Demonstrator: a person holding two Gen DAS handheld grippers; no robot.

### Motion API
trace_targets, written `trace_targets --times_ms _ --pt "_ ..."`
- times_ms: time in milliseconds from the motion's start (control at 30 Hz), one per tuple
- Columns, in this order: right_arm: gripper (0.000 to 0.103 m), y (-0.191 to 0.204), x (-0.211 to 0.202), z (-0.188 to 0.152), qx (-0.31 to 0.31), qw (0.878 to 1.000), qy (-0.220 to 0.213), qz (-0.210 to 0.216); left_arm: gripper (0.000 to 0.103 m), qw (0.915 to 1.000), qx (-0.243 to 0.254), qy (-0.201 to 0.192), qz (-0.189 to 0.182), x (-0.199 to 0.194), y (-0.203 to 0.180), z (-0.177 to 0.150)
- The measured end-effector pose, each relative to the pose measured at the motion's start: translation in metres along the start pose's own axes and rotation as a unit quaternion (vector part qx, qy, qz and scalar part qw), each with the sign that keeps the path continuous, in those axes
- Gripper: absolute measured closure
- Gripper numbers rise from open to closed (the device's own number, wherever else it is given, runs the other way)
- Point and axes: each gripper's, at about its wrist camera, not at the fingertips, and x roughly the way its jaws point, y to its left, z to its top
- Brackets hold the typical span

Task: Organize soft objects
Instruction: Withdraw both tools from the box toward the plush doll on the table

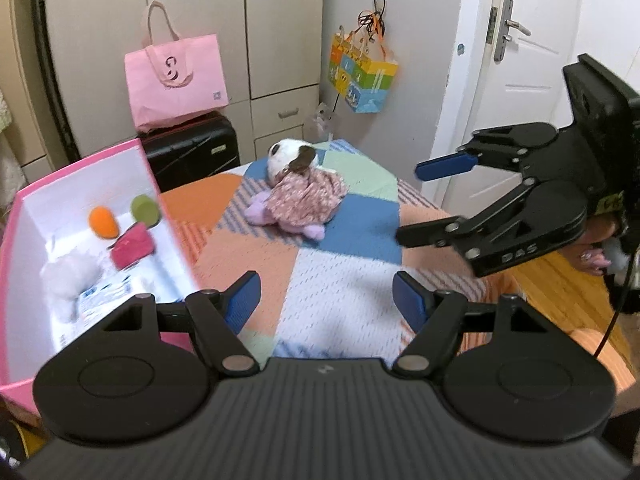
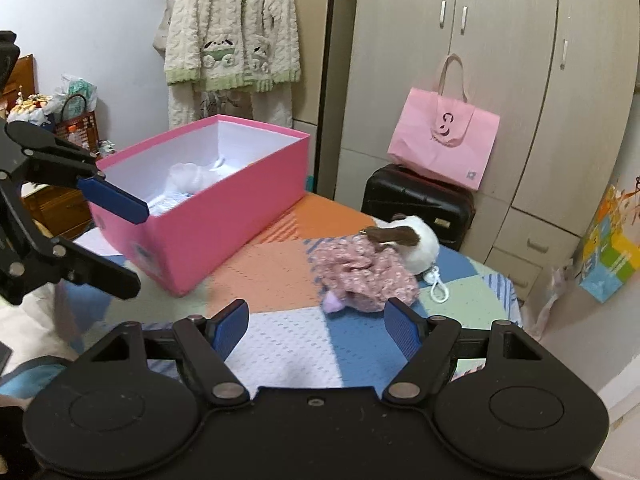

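A plush dog in a pink floral dress (image 1: 299,194) lies on the patchwork table cover (image 1: 340,280), also in the right wrist view (image 2: 368,268). A pink box (image 1: 24,216) with a white inside stands at the left; it holds an orange ball (image 1: 103,221), a green ball (image 1: 144,209), a red pouch (image 1: 132,247) and a white fluffy toy (image 1: 70,276). My left gripper (image 1: 326,300) is open and empty over the cover beside the box. My right gripper (image 2: 316,326) is open and empty, just short of the plush; it also shows in the left wrist view (image 1: 408,204).
A black suitcase (image 1: 192,150) with a pink tote bag (image 1: 174,76) on it stands behind the table by the wardrobe. A colourful paper bag (image 1: 362,74) hangs at the wall. A white door (image 1: 520,60) is at the right. A fleece robe (image 2: 232,40) hangs behind the box (image 2: 224,224).
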Motion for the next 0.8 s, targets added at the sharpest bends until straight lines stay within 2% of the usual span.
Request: trace_targets --times_ms 133,233,433,600,800 --pt "0.023 -0.019 0.022 -0.003 0.024 0.999 -0.01 0.019 0.031 0.9998 -0.013 -0.012 -0.007 0.025 -0.002 0.007" --pt "0.018 -0.03 0.042 -0.006 0.049 0.998 -0.022 0.03 0.031 0.9992 -0.031 -0.025 -0.008 0.043 0.001 0.013" --pt "0.017 -0.04 0.079 -0.008 0.024 0.999 -0.028 0.002 0.03 0.9968 -0.056 -0.044 0.035 0.079 0.016 0.023" --pt "0.014 -0.051 0.1 -0.006 0.019 0.999 -0.029 0.009 0.03 0.9941 -0.097 -0.045 0.022 0.099 0.033 0.029" --pt "0.011 -0.069 0.125 -0.004 0.053 0.998 -0.017 0.031 0.03 0.9902 -0.131 -0.048 0.001 0.122 0.042 0.036"
